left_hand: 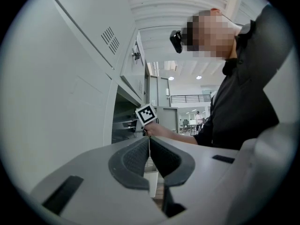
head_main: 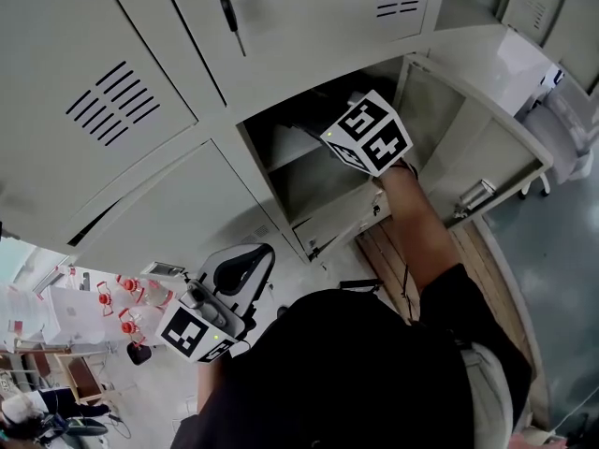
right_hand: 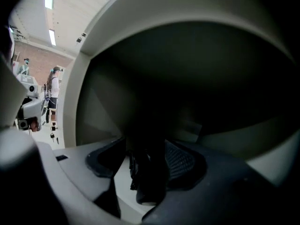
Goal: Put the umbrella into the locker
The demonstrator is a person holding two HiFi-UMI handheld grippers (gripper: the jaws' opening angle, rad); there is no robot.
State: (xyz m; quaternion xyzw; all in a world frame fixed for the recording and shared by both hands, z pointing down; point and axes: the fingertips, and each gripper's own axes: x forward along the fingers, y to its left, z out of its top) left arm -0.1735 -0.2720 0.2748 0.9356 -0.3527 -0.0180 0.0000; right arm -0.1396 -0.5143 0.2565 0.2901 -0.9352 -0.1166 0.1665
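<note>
The open locker compartment (head_main: 314,181) sits mid-row, its door (head_main: 477,124) swung out to the right. My right gripper (right_hand: 145,159) reaches inside it; from above only its marker cube (head_main: 367,138) shows at the opening. A dark folded umbrella (right_hand: 148,177) lies lengthwise between its widely spread jaws, over the pale shelf floor, and the pads do not visibly press on it. My left gripper (left_hand: 149,150) is held back near my waist, shut with pads together and nothing in them. It points level toward the lockers, where the right cube (left_hand: 146,114) shows.
Closed grey locker doors with vent slots surround the compartment, and a key (head_main: 231,17) hangs in the door above. A white bin (head_main: 573,120) stands beyond the open door. Wooden flooring (head_main: 393,260) lies below. Red-and-white items (head_main: 126,307) and desks are on the far left.
</note>
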